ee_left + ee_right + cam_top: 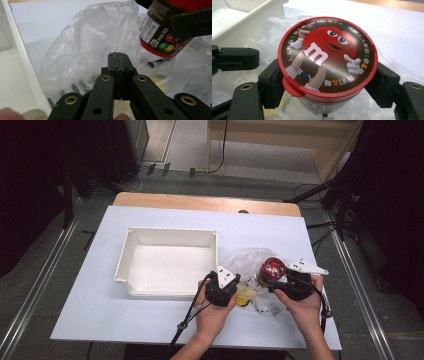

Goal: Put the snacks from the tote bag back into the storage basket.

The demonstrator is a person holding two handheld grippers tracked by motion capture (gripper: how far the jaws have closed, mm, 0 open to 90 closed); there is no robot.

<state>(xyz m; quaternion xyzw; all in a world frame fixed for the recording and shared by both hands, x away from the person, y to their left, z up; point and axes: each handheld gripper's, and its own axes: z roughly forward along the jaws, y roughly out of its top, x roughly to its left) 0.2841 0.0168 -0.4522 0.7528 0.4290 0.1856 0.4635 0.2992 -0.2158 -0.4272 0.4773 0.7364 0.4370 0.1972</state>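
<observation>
**Two Hand-Held Grippers Working Over a Crumpled Plastic Bag**

Two black two-jaw grippers are working side by side at the near edge of a pale blue-white table (90, 285), each held in one of a person's hands. The right gripper (325, 82) is clamping a round candy tub with a red lid (327, 56), its jaws pressing on opposite sides of the tub just below the rim. The lid, facing the camera in the right gripper view, is showing a red cartoon candy character with a white letter "m". In the high view the tub (273, 268) is sitting above a crumpled clear plastic bag (245, 257), which is spreading across the table between the two hands.

The left gripper (119, 58) is holding its jaws pressed together, tips pointing into the folds of the bag (92, 47); whether any film is pinched between them cannot be told. Something yellow (244, 296) is lying in the bag beside this gripper.

An empty white rectangular plastic tray (131, 242) is standing on the table just to the left of the left gripper (222, 287), its near wall (17, 65) running close beside the bag.
</observation>
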